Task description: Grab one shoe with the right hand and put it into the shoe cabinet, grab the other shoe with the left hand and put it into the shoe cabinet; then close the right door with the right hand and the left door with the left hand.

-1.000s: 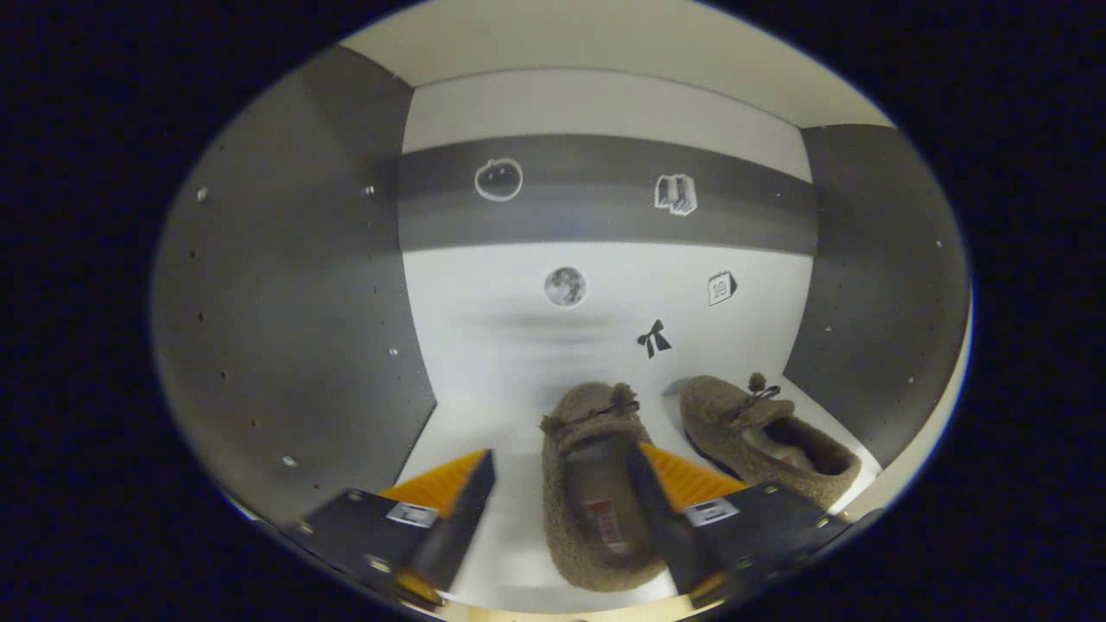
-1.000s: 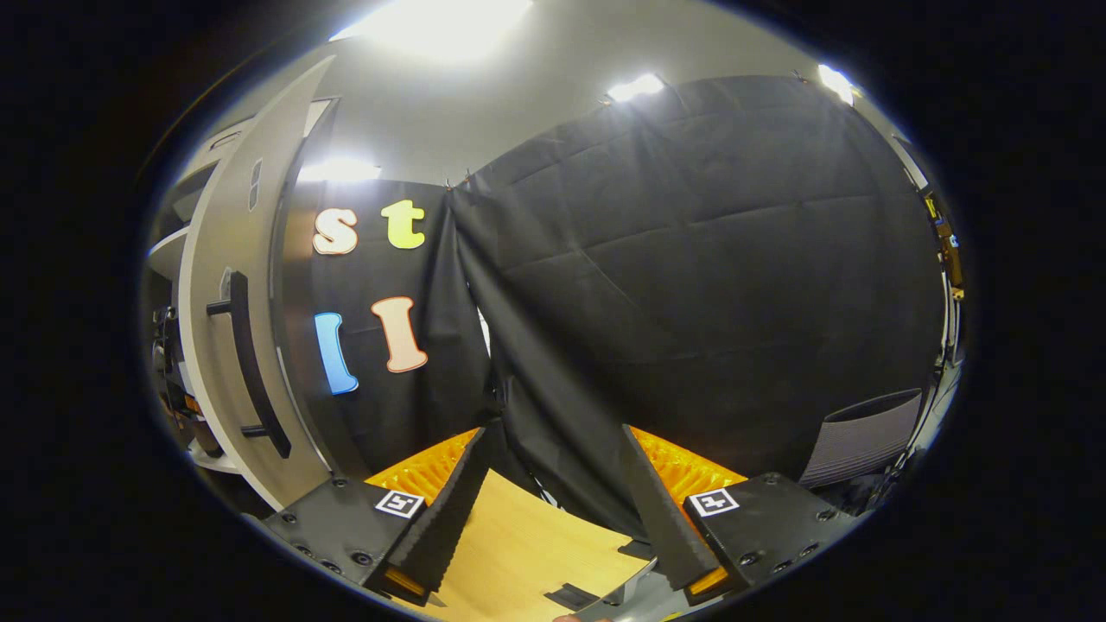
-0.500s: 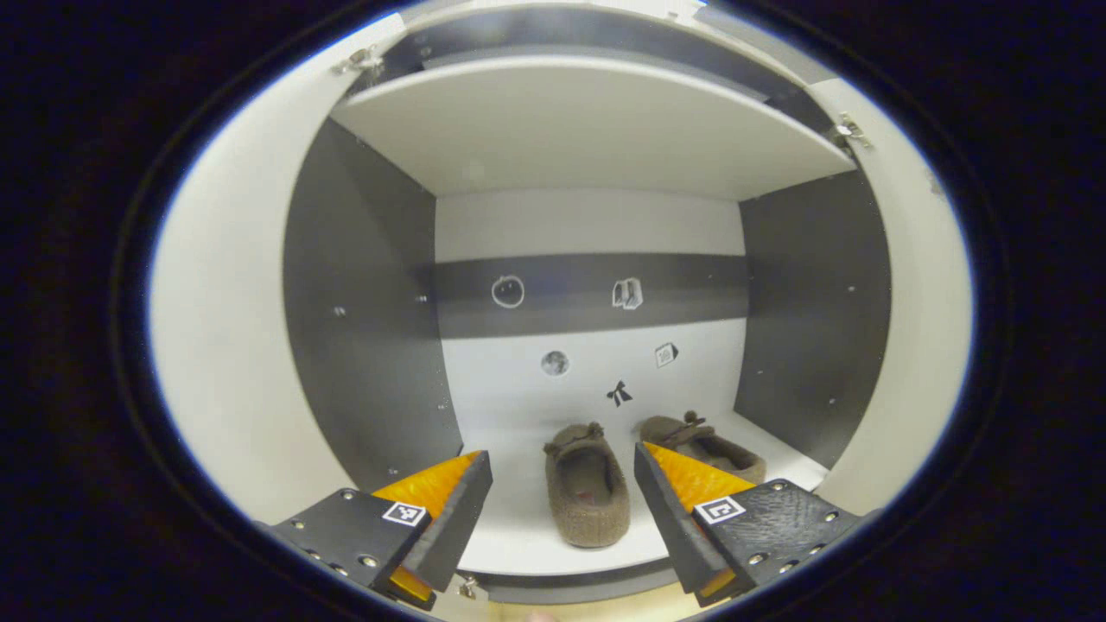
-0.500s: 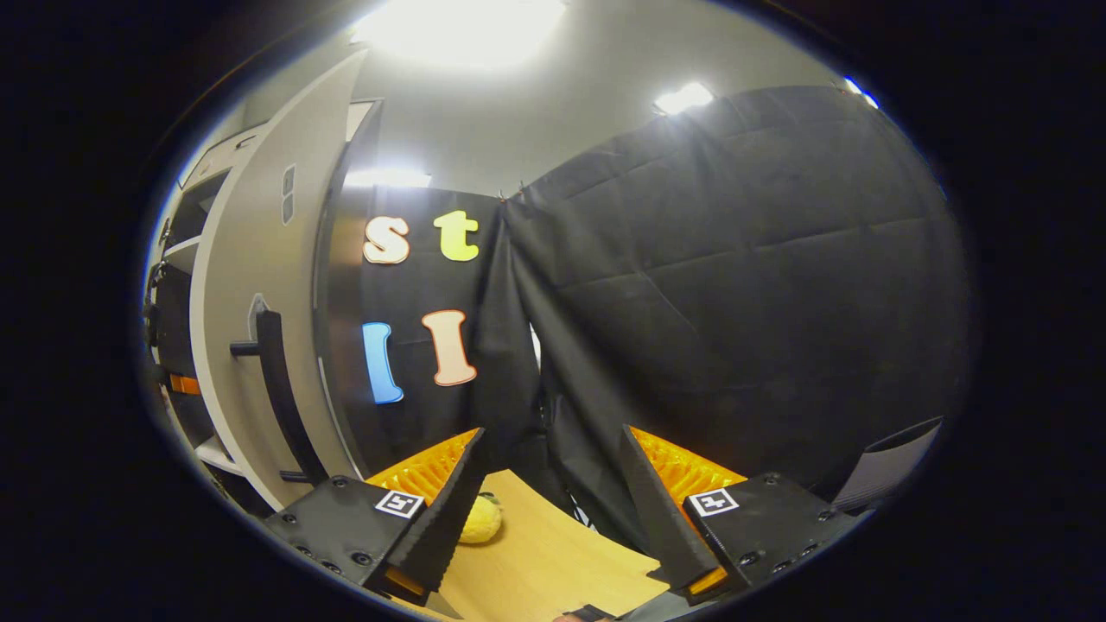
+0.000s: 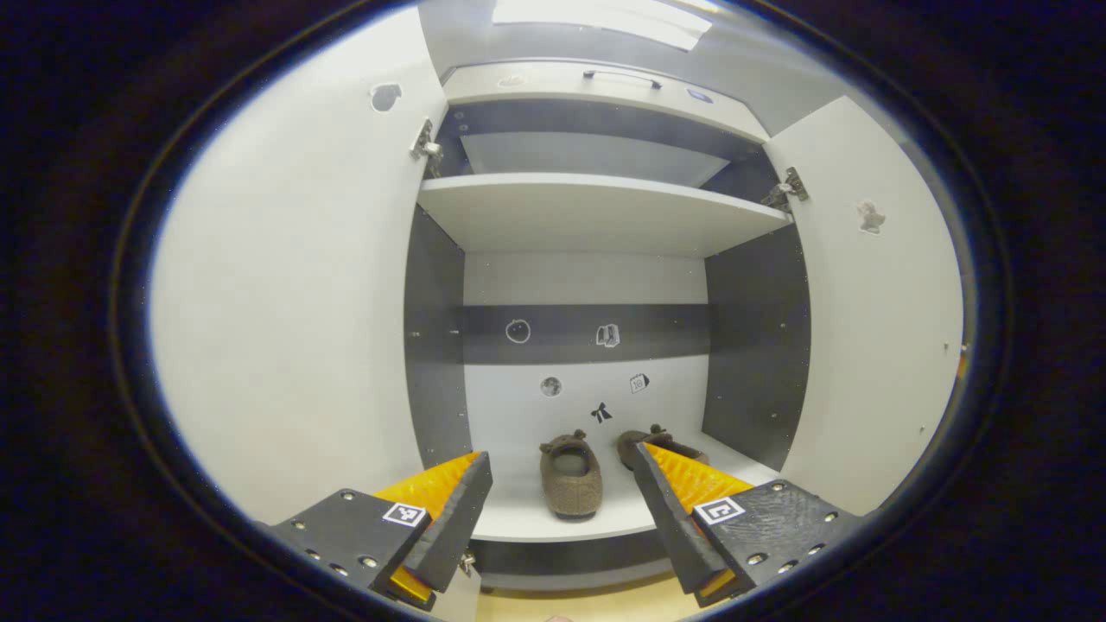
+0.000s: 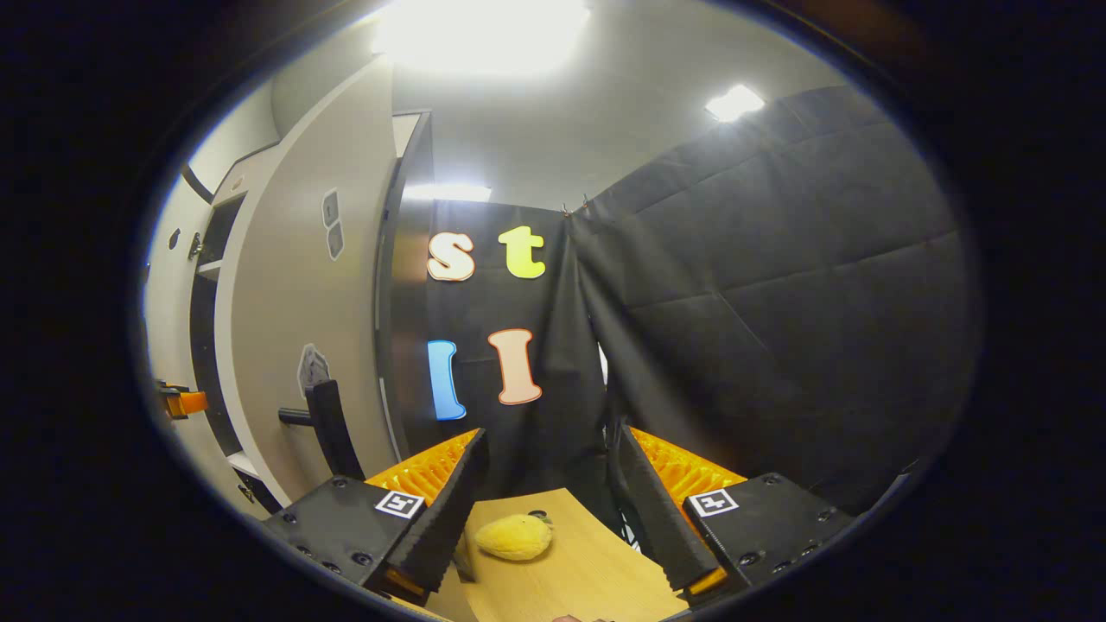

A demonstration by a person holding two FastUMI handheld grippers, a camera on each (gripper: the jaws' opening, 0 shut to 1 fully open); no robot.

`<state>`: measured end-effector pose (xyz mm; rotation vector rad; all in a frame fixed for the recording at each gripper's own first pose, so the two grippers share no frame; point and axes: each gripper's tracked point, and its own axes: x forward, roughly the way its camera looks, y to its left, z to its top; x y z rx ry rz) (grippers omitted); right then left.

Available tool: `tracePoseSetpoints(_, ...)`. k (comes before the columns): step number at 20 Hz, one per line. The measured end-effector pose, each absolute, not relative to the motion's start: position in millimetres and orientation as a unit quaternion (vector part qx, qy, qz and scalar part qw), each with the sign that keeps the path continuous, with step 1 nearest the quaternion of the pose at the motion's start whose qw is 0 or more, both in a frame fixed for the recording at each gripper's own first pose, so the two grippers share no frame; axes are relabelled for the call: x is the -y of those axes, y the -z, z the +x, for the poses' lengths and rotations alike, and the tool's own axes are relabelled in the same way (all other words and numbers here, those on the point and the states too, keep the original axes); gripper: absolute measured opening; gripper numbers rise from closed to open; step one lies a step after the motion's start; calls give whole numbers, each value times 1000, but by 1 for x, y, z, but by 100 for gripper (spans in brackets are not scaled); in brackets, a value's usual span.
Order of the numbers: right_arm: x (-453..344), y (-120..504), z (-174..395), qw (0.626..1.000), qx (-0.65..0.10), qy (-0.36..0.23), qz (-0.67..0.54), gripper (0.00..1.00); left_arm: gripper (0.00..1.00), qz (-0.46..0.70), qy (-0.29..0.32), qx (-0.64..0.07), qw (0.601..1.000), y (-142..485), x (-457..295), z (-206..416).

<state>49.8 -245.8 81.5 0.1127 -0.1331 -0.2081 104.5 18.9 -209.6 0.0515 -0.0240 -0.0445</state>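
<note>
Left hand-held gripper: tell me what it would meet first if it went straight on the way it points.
Probably the nearer brown shoe on the cabinet's bottom shelf, between the open left hand-held gripper fingers' lines; depth is unclear.

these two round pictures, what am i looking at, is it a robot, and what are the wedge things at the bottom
It is not a robot. A person holds a two-finger claw in each hand, and a fisheye camera rides on each claw, looking forward along its fingers. The wedges are those fingers.

The left gripper view shows the left claw, open and holding nothing, facing an open shoe cabinet. Two brown shoes sit side by side on its bottom shelf: one in plain sight, the other partly behind a finger. Both doors stand open.

The right gripper view shows the right claw, also open and holding nothing. It looks past the outside of a cabinet door with its dark handle, over a wooden surface where a small yellow object lies.
</note>
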Motion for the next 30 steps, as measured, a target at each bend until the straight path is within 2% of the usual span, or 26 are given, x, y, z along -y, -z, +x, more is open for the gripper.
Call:
tracePoseSetpoints(1, 241, -83, 53, 992, 63, 90, 69, 92, 100, 24, 14, 14, 1000, 216, -25, 97)
tracePoseSetpoints(2, 237, -84, 56, 992, 61, 77, 80, 95, 100, 16, 5, 14, 1000, 221, -32, 90)
tracePoseSetpoints(3, 234, -87, 58, 992, 61, 67, 85, 93, 100, 4, -5, 13, 1000, 227, -36, 82)
tracePoseSetpoints(4, 233, -89, 60, 993, 62, 60, 85, 95, 95, -7, -15, 15, 1000, 232, -40, 73)
tracePoseSetpoints(5, 234, -90, 62, 993, 59, 57, 83, 95, 100, -12, -27, 17, 999, 235, -44, 64)
tracePoseSetpoints(6, 233, -89, 63, 994, 54, 52, 81, 95, 100, -8, -40, 18, 999, 239, -48, 54)
tracePoseSetpoints(7, 230, -90, 64, 995, 49, 43, 82, 95, 95, -5, -51, 17, 999, 242, -51, 46)
tracePoseSetpoints(8, 226, -92, 65, 995, 48, 33, 81, 95, 95, -3, -59, 11, 998, 247, -53, 40)
tracePoseSetpoints(9, 224, -94, 66, 996, 47, 25, 77, 95, 100, -6, -64, 2, 998, 255, -53, 32)
tracePoseSetpoints(10, 221, -94, 67, 996, 45, 16, 71, 95, 100, -11, -66, -7, 998, 261, -51, 27)
tracePoseSetpoints(11, 218, -93, 68, 997, 40, 7, 63, 95, 96, -14, -66, -12, 998, 264, -49, 23)
tracePoseSetpoints(12, 214, -93, 69, 998, 37, -1, 57, 95, 100, -14, -70, -13, 997, 265, -48, 20)
tracePoseSetpoints(13, 209, -93, 69, 998, 33, -10, 50, 95, 100, -12, -72, -12, 997, 266, -48, 17)
tracePoseSetpoints(15, 207, -93, 67, 999, 29, -11, 29, 95, 100, -6, -73, -10, 997, 266, -46, 13)
tracePoseSetpoints(16, 205, -94, 66, 999, 30, -10, 21, 95, 96, -5, -75, -10, 997, 267, -46, 12)
tracePoseSetpoints(17, 204, -94, 65, 999, 26, -10, 16, 91, 96, -9, -75, -10, 997, 267, -46, 11)
tracePoseSetpoints(19, 198, -94, 64, 1000, 27, -12, 10, 94, 96, -24, -72, -9, 997, 268, -47, 8)
tracePoseSetpoints(21, 197, -96, 64, 999, 32, 8, 9, 86, 96, -34, -70, -12, 997, 272, -49, 6)
tracePoseSetpoints(22, 194, -96, 61, 999, 35, 12, 8, 77, 95, -35, -68, -15, 997, 275, -50, 5)
tracePoseSetpoints(23, 191, -95, 60, 999, 33, 15, 12, 77, 96, -33, -67, -18, 997, 277, -51, 4)
tracePoseSetpoints(24, 186, -93, 58, 999, 31, 15, 15, 82, 100, -33, -64, -21, 997, 279, -51, 1)
tracePoseSetpoints(30, 143, -89, 49, 999, 26, -4, 36, 82, 100, -45, -43, -27, 998, 284, -60, -7)
